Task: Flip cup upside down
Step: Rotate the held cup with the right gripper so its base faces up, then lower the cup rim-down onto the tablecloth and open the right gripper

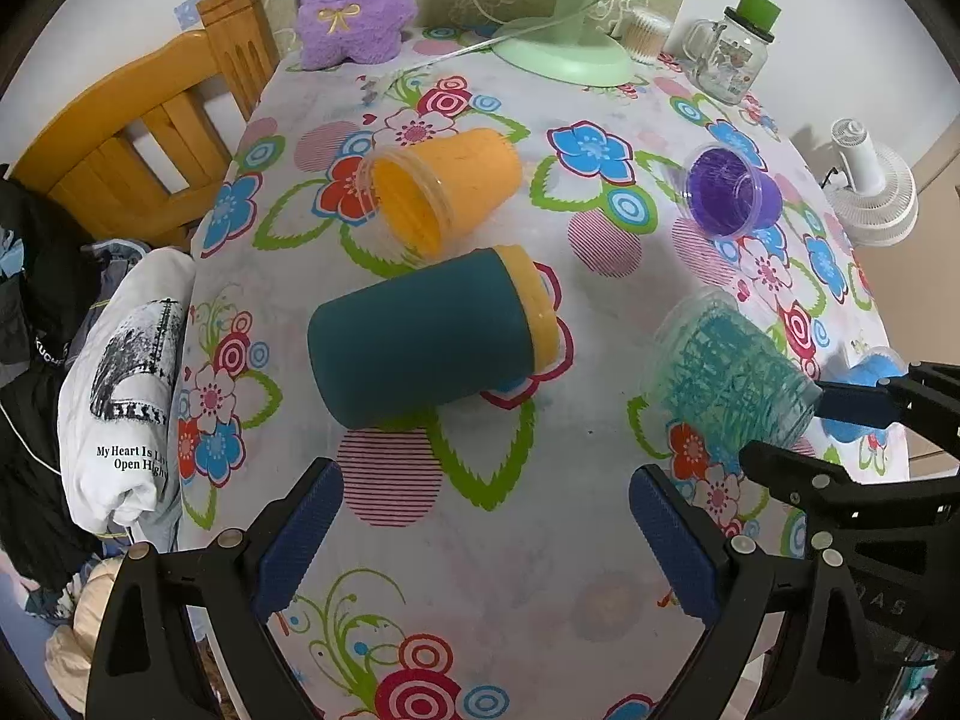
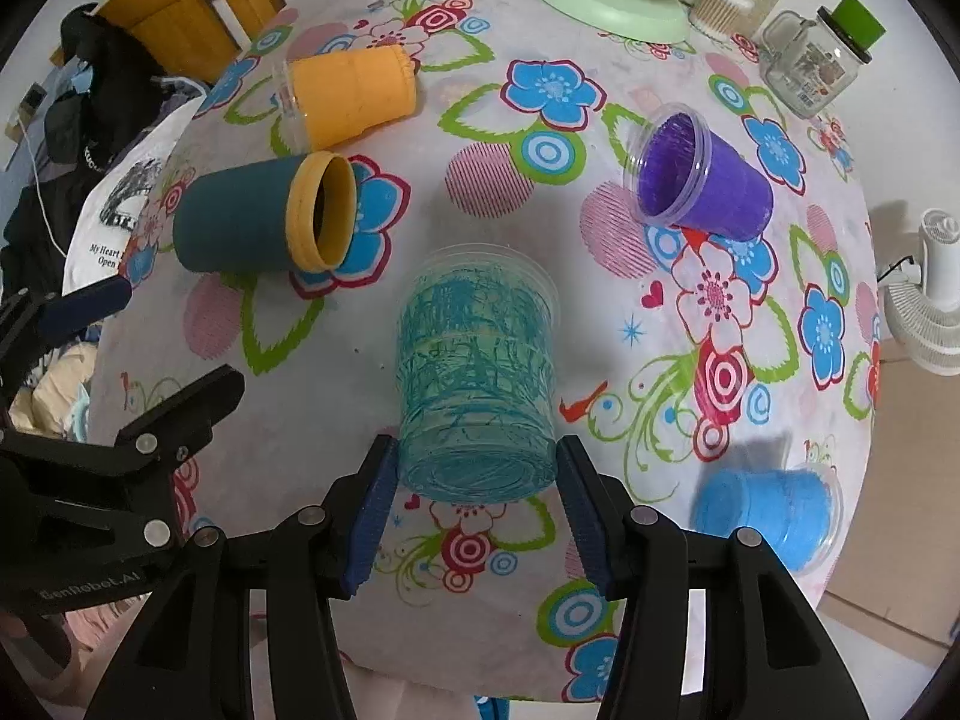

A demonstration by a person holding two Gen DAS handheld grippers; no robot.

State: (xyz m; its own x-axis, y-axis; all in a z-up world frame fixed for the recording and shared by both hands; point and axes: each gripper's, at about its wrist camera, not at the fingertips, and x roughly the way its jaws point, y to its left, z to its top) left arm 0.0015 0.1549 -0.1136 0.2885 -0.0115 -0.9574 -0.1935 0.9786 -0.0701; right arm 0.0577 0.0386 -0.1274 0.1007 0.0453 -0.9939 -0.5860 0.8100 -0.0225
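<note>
A clear cup with teal scribbles [image 2: 477, 372] is tilted with its base toward the camera, held between the pads of my right gripper [image 2: 474, 510], which is shut on its base. In the left wrist view the same cup [image 1: 729, 375] hangs at the right with the right gripper [image 1: 840, 426] behind it. My left gripper [image 1: 486, 540] is open and empty above the tablecloth, just in front of a dark teal cup with a yellow rim [image 1: 432, 333] that lies on its side.
An orange cup [image 1: 441, 186] and a purple cup [image 1: 732, 192] lie on their sides on the floral tablecloth [image 1: 510, 540]. A blue cup [image 2: 774, 510] lies near the right edge. A green fan [image 1: 570, 48], glass jar [image 1: 729, 51] and purple plush [image 1: 354, 0] stand at the back. A wooden chair [image 1: 138, 132] is left.
</note>
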